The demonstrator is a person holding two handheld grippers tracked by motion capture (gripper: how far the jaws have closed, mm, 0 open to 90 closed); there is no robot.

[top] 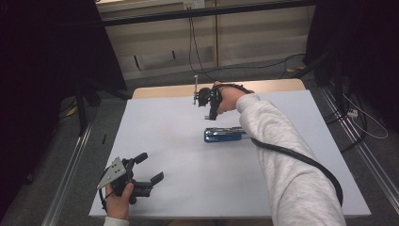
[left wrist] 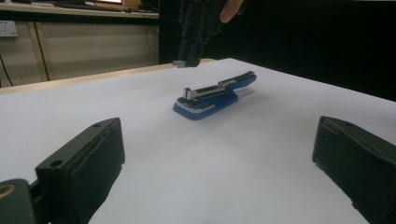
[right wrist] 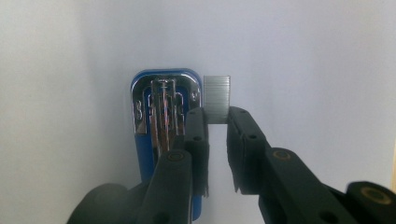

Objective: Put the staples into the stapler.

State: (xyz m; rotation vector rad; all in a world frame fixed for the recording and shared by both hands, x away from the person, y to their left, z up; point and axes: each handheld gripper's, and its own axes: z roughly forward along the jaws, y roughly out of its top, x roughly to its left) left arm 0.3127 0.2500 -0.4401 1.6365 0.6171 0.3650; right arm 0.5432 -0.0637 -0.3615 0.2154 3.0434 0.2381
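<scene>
Right hand-held gripper [right wrist: 217, 122] pinches staple strip [right wrist: 217, 94] above open stapler [right wrist: 164, 109]; brittle strip, grip flat sides lightly. Left hand-held gripper [top: 149, 168] released.

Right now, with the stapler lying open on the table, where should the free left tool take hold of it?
Probably the blue base, across its long sides. The stapler lies flat with its top arm raised, so the sides are clear, and the left tool is open on the near side. The right tool holds a staple strip.

Dim room; grey floor [top: 56, 155], beige wall panels [top: 254, 42].
</scene>
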